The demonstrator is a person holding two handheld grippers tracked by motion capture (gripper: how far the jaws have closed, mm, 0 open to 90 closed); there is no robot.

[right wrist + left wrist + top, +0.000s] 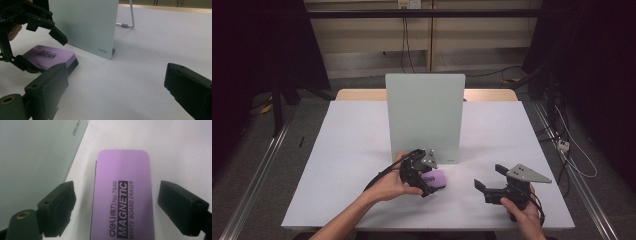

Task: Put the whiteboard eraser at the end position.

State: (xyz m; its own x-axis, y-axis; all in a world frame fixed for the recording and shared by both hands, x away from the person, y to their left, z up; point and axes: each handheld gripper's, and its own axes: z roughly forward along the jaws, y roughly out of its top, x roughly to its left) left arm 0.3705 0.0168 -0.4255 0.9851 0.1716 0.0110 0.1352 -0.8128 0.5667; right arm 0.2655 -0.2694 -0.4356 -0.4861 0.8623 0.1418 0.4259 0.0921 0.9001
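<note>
left tool (116,205) | jaws apart, astride purple eraser (122,195) | hand (388,186) low

High view overlooks; gripper views close; all share eraser (436,178).

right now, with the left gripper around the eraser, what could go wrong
1. The left gripper is open, with gaps either side of the eraser; closing off-centre may push it askew.
2. The board stands upright just beside the eraser; lifting could bump and tip it.
</note>
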